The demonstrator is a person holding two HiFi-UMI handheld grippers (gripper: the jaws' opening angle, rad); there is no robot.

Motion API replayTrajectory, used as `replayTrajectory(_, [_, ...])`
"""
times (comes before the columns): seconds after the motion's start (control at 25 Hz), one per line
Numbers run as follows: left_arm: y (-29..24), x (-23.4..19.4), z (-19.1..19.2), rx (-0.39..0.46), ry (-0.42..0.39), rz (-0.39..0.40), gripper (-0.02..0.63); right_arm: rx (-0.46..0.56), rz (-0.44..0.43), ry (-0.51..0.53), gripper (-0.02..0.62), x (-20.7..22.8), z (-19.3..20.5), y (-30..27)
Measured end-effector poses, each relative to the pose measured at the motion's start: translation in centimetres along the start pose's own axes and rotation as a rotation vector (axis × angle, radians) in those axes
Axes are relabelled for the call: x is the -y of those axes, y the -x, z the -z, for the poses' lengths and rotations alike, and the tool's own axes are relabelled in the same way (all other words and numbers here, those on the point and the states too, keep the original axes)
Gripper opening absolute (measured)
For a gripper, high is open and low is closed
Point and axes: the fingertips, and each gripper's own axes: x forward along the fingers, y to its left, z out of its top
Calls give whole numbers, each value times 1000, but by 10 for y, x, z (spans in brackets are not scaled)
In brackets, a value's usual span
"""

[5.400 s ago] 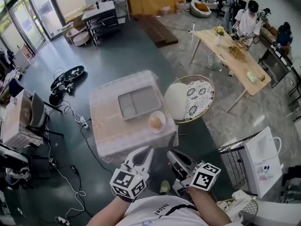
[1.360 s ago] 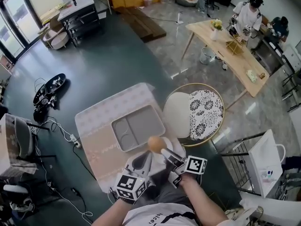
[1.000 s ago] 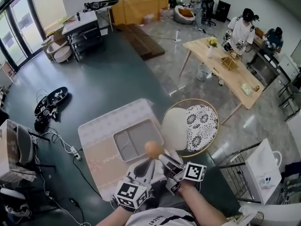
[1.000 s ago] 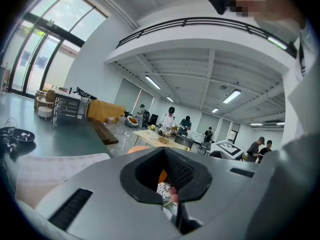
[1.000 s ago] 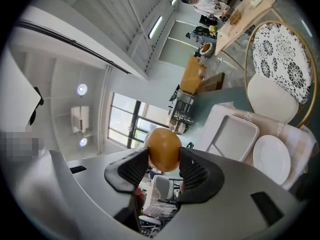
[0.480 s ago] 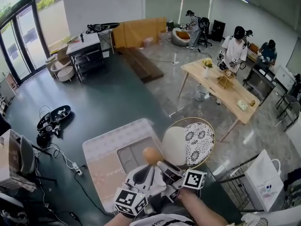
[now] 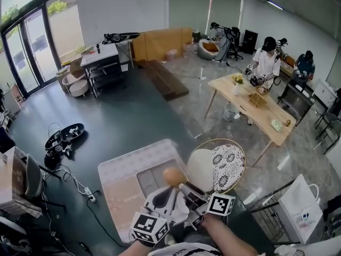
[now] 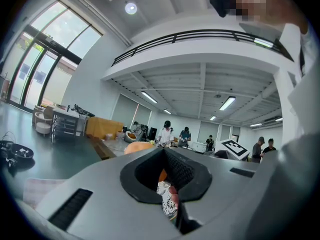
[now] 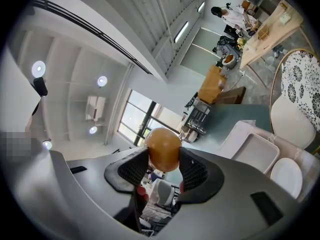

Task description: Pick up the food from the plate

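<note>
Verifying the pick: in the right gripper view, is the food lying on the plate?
No: the food is clamped between the jaws of the right gripper, well clear of the white plate.

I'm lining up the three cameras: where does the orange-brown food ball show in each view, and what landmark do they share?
Head view: the food is low centre, at the tips of the right gripper.
Left gripper view: just left of centre, peeking over the left gripper.
Right gripper view: centre, clamped between the jaws.
Shared landmark: the yellow-covered block.
</note>
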Motion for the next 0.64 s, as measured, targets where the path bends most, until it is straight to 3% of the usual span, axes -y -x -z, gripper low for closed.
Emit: replayTrajectory(0.64, [0,-6,1,11,10,-24,5,-12,-15,14,199,-1,0,-5])
